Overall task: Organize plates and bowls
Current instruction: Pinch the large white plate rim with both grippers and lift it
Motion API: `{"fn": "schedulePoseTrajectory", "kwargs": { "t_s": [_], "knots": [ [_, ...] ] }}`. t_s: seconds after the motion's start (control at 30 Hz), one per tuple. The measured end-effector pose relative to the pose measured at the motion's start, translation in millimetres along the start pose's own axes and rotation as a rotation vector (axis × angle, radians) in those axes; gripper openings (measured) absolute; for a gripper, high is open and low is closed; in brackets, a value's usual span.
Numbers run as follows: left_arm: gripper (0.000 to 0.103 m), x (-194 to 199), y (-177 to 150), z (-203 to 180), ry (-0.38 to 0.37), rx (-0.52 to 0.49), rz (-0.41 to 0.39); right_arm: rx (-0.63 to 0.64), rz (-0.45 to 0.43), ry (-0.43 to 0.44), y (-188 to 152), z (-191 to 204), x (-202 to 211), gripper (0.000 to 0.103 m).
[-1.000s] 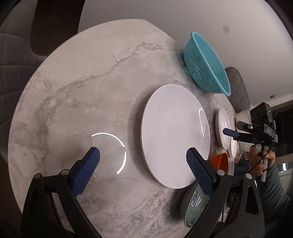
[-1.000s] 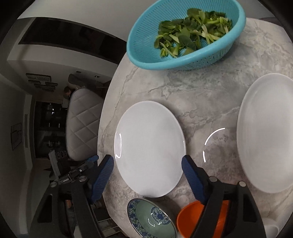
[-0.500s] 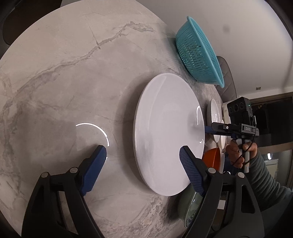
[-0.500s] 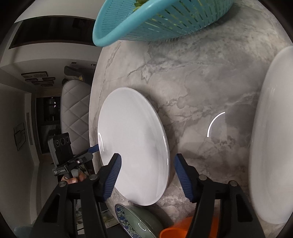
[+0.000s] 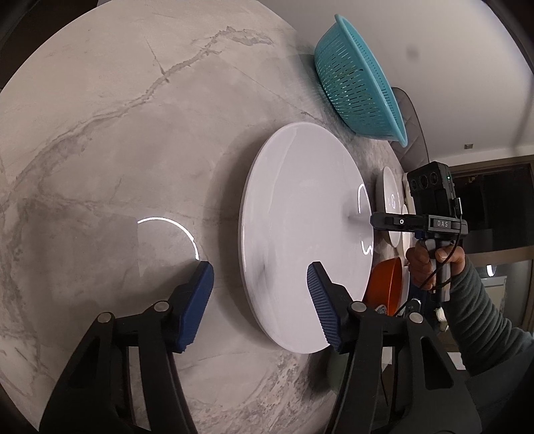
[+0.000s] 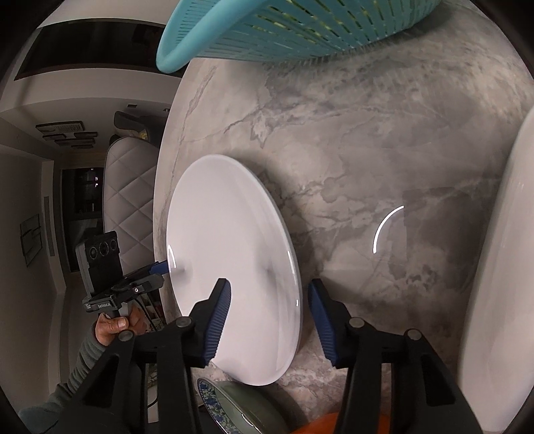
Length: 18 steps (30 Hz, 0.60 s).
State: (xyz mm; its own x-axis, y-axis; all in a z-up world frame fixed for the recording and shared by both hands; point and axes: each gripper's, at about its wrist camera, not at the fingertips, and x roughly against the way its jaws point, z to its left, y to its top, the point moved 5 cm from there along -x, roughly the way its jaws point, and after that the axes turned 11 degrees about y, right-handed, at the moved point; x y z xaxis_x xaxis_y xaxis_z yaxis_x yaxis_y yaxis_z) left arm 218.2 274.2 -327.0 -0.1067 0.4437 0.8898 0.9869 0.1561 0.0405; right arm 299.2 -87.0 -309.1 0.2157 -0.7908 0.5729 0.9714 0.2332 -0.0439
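A large white plate [image 5: 303, 233] lies on the marble table [image 5: 116, 150]. My left gripper [image 5: 260, 283] is open and low, its jaws either side of this plate's near edge. A smaller white plate [image 6: 230, 267] lies near the table's edge. My right gripper [image 6: 268, 307] is open with its jaws astride that plate's near rim. An orange bowl [image 5: 387, 283] and a green bowl with a blue pattern [image 6: 240, 407] sit close by. The smaller plate [image 5: 390, 207] also shows past the large one in the left wrist view.
A teal colander [image 5: 360, 90] stands at the table's far side; it also shows in the right wrist view [image 6: 300, 30]. The other hand-held gripper [image 5: 417, 220] shows beyond the large plate. A padded chair [image 6: 130, 187] stands off the table's edge.
Both grippers have dropped lower and moved forward. Each open pair of jaws now sits around the near rim of its plate. The plates have not moved.
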Motion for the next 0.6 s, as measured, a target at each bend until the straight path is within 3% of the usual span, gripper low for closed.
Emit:
{"fn": "schedulePoseTrajectory", "kwargs": {
  "t_s": [0.17, 0.23, 0.6],
  "knots": [
    [0.035, -6, -2, -11, -0.014, -0.028, 0.034, 0.026, 0.022, -0.014, 1, 6, -6, 0.048],
    [0.035, -9, 0, -15, -0.002, -0.036, 0.037, 0.029, 0.033, -0.024, 1, 7, -7, 0.043],
    [0.035, -10, -1, -10, -0.028, 0.014, 0.025, 0.014, 0.029, -0.031, 5, 3, -6, 0.033]
  ]
}}
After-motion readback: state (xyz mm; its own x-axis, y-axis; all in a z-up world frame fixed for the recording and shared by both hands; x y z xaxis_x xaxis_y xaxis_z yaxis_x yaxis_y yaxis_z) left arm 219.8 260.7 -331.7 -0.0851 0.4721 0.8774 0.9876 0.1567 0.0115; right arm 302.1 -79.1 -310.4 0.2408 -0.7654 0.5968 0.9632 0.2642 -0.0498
